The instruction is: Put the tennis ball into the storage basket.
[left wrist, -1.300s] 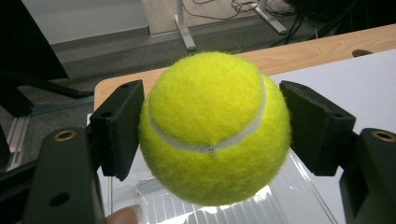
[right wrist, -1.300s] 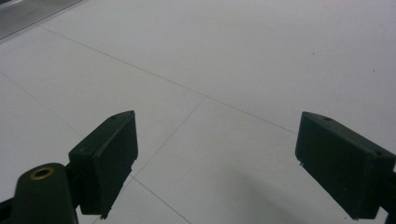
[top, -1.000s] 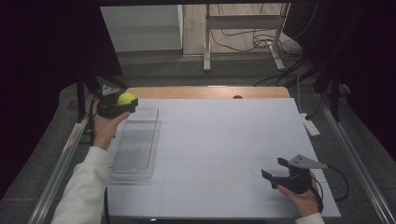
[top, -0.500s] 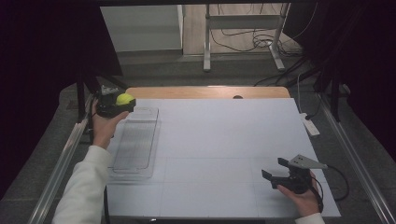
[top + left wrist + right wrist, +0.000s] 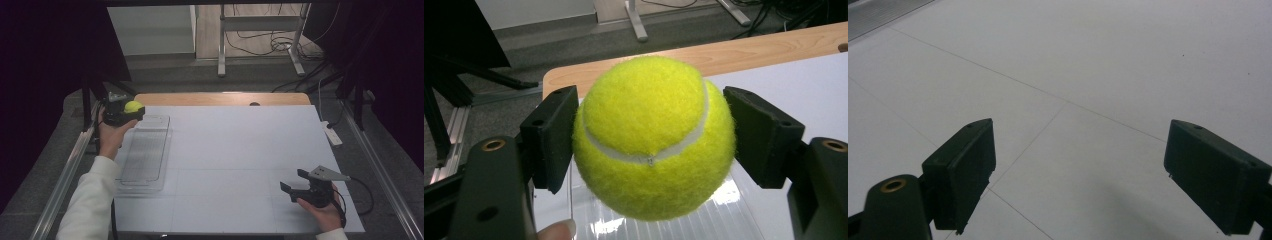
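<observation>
I have the left gripper (image 5: 131, 111) clamped on a tennis ball (image 5: 133, 106), held up over the far left corner of the white table (image 5: 240, 150), above the far end of a clear plastic tray (image 5: 145, 152). In the left gripper view the ball (image 5: 651, 135) sits between both pads, each pressed against its side at about the widest part, seam facing the camera. A fingertip (image 5: 556, 231) shows at the bottom edge, and the ribbed tray (image 5: 664, 222) lies below the ball.

My right gripper (image 5: 300, 186) rests low at the near right of the table, jaws wide apart with nothing between them; in the right gripper view I see bare white tabletop (image 5: 1073, 75) beyond the pads.

Handling call: the ball looks light, with a fuzzy felt cover that should give good friction, so slipping seems unlikely. It is springy, so a hard squeeze will dent it, and it will likely roll or bounce if let go from height. Best hold is across the middle, as now.
</observation>
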{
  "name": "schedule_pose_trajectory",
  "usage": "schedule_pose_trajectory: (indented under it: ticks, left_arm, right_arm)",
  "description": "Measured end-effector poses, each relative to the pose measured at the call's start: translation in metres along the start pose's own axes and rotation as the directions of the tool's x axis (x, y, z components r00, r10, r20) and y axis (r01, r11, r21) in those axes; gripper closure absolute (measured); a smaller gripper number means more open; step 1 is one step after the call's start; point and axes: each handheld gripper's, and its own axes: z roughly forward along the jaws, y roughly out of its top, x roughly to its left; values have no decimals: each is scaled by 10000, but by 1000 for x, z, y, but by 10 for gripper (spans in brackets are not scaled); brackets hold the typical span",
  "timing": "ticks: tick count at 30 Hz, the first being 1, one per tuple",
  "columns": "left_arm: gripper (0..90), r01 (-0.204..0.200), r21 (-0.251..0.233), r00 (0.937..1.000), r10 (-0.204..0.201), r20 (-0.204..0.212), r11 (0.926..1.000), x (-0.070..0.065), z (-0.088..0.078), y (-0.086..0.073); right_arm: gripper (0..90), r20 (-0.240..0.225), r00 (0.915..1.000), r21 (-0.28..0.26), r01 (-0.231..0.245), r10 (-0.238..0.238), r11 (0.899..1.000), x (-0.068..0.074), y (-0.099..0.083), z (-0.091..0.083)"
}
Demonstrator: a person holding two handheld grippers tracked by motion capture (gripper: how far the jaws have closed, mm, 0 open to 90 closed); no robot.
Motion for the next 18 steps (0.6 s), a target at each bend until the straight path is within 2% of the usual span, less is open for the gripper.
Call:
schedule_pose_trajectory:
  ticks: [18]
  left_arm:
    - [264,-4,276,10000,3,31,9996,1,6,-4]
  right_arm:
    - [137,12,10000,18,20,-20,10000,0,0,0]
